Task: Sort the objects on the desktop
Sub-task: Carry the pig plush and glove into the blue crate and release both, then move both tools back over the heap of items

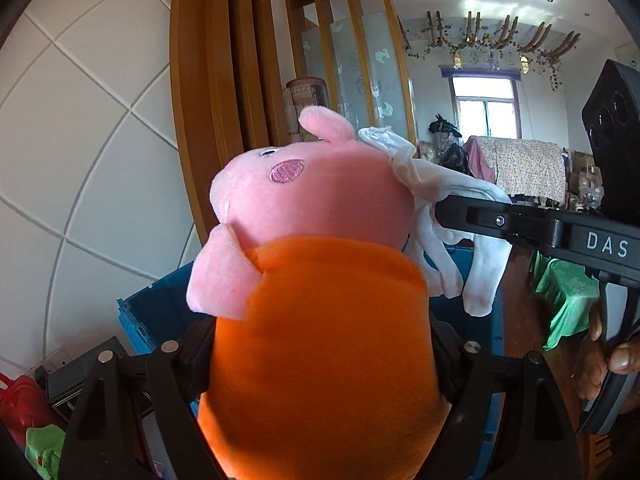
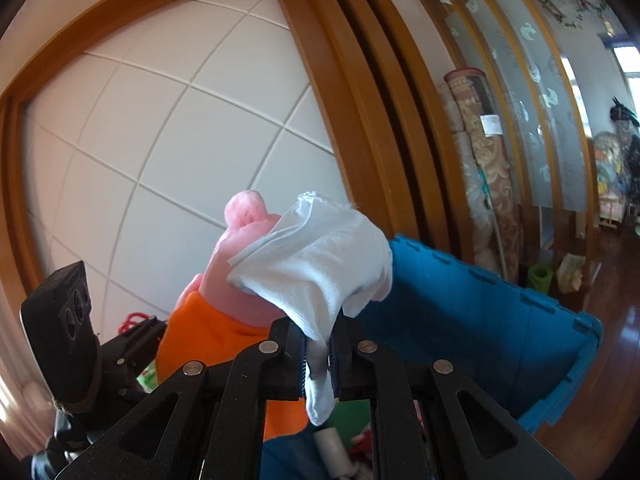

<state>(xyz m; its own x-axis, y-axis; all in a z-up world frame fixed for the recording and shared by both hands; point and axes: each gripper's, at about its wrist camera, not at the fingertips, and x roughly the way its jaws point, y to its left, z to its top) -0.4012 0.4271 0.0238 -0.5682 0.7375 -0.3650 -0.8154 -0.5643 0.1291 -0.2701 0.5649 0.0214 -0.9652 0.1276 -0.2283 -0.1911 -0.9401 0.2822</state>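
My left gripper is shut on a pink pig plush toy in an orange dress, held upright above a blue plastic bin. My right gripper is shut on a white glove and holds it against the back of the toy's head. In the left wrist view the right gripper's black finger comes in from the right, with the glove draped over it beside the toy. The glove's fingers hang down over the bin.
The bin holds several small items. A white panelled wall with wooden frames stands behind. A red bag and green cloth lie at lower left. Rolled carpets lean at the right, over wooden floor.
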